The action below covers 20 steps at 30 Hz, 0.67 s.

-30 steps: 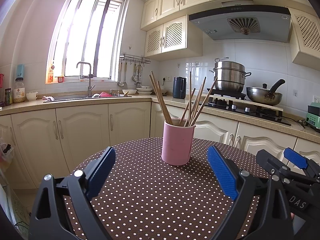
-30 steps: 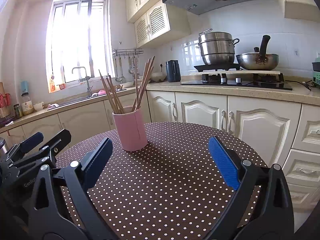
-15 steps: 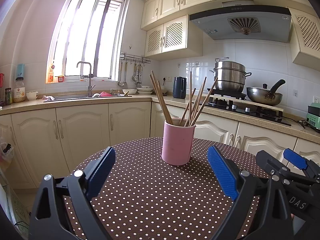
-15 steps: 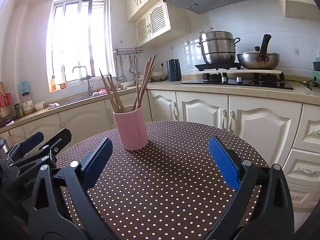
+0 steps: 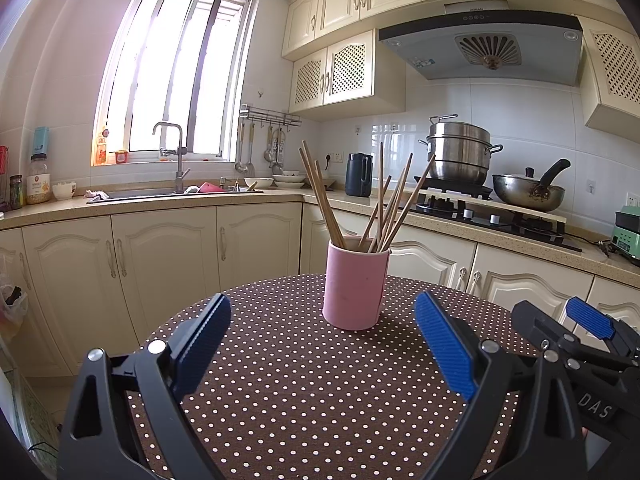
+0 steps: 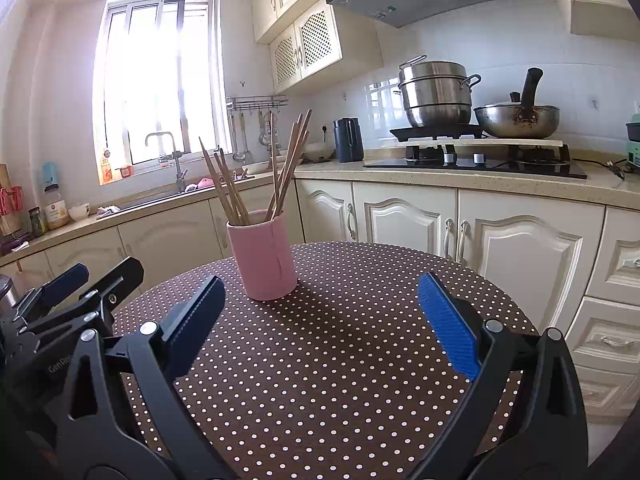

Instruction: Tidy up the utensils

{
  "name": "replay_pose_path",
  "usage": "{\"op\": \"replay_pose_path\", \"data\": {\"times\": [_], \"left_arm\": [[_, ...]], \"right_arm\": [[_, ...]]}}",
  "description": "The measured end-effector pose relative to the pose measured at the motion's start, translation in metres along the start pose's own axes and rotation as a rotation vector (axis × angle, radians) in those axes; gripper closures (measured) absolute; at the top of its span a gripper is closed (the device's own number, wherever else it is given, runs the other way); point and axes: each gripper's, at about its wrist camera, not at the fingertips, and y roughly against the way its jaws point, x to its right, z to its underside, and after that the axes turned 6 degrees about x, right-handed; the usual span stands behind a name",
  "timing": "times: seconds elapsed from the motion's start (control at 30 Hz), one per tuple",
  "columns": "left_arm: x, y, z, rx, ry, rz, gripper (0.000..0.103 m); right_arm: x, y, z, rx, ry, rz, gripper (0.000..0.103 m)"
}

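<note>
Here, the left hand-held gripper (image 5: pixel 322 344) is hovering low over the bench (image 5: pixel 304 400), a round top covered in brown cloth with white dots, its blue-padded fingers spread wide and holding nothing. The right hand-held gripper (image 6: pixel 320 320) is hanging just beside it on the right, at much the same height, equally spread and empty. Both are pointing level and forward across the bench, neither tilted down towards a grasp.

Straight ahead of the left hand-held gripper, roughly centred between its fingers but well beyond the tips, a pink cylindrical cup (image 5: pixel 355 283) is standing upright on the cloth. Seen from the right hand-held gripper, the cup is sitting ahead and to the left. A bundle of long wooden chopsticks (image 5: pixel 370 200) is fanning out of it, some leaning left, others right.

The chopsticks are probably light, stiff and thin, so they are likely to roll or slip between flat pads; pinching one around its upper part, clear of its neighbours, looks the safest hold. The cup looks smooth-sided and may tip if a stick drags on its rim, so bracing it at mid-height with the other hand-held gripper seems wise.
</note>
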Motion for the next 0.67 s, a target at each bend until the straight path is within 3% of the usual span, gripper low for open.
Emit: {"op": "replay_pose_path", "data": {"times": [0.67], "left_arm": [[0.0005,-0.0006,-0.0001,-0.002,0.001,-0.001,0.011]], "right_arm": [[-0.0011,-0.0007,0.0019,-0.006,-0.001,-0.003,0.008]]}}
